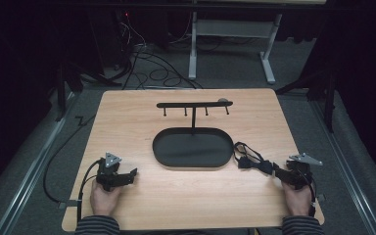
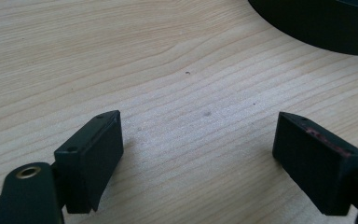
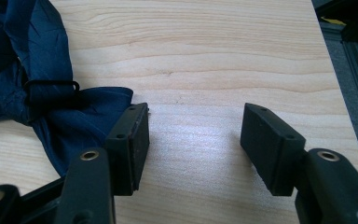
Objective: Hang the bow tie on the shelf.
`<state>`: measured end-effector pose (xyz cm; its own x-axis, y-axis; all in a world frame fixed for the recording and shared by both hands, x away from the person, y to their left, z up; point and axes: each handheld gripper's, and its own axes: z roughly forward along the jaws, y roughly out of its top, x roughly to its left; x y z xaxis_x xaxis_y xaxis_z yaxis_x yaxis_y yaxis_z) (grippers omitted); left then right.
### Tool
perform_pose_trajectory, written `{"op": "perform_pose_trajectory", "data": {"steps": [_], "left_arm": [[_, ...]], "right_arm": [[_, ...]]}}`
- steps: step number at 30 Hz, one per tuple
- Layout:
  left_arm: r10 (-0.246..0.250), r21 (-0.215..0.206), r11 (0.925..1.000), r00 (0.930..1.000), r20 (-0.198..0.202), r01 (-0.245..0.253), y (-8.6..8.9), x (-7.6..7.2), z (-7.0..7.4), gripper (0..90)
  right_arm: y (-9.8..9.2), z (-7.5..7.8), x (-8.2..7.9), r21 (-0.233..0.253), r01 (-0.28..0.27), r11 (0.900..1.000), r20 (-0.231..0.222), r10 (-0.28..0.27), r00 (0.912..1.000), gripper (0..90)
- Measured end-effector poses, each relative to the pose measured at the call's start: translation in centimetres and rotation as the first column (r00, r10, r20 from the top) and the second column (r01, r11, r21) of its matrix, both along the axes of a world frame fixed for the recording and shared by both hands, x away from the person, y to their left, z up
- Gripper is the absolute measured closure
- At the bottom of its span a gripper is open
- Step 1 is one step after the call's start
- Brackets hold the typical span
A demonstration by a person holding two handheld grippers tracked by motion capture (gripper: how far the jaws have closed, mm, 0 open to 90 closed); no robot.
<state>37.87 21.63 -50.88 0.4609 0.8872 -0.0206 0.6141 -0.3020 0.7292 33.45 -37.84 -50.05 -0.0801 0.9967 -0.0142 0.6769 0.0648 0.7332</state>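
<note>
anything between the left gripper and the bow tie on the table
Yes. In the high view the black oval tray of the hook stand lies between the left gripper and the bow tie, with bare wooden table either side.

wooden table, black hook stand, oval tray

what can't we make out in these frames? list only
- Bow tie: right gripper view, cut off by the left and top edges; the left jaw covers its near wing tip.
- Strap: high view, too small and dark to tell its clasp.
- Oval tray: left gripper view, cut by the top edge.
- Hooks on the rack: high view, too small.
</note>
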Motion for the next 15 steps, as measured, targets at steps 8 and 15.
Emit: {"op": "perform_pose_trajectory", "data": {"steps": [8, 15], "left_arm": [[0.001, 0.000, 1.0000, 1.0000, 0.000, -0.001, 0.0, 0.0, 0.0, 16.6], [0.001, 0.000, 1.0000, 1.0000, 0.000, -0.001, 0.0, 0.0, 0.0, 16.7]], "right_arm": [[-0.1, 0.1, -0.1, -0.013, 0.001, 1.000, 0.004, -0.001, 1.0000, 50.5], [-0.1, 0.9, -1.4, 0.009, -0.006, 1.000, 0.042, 0.005, 0.9991, 53.0]]}}
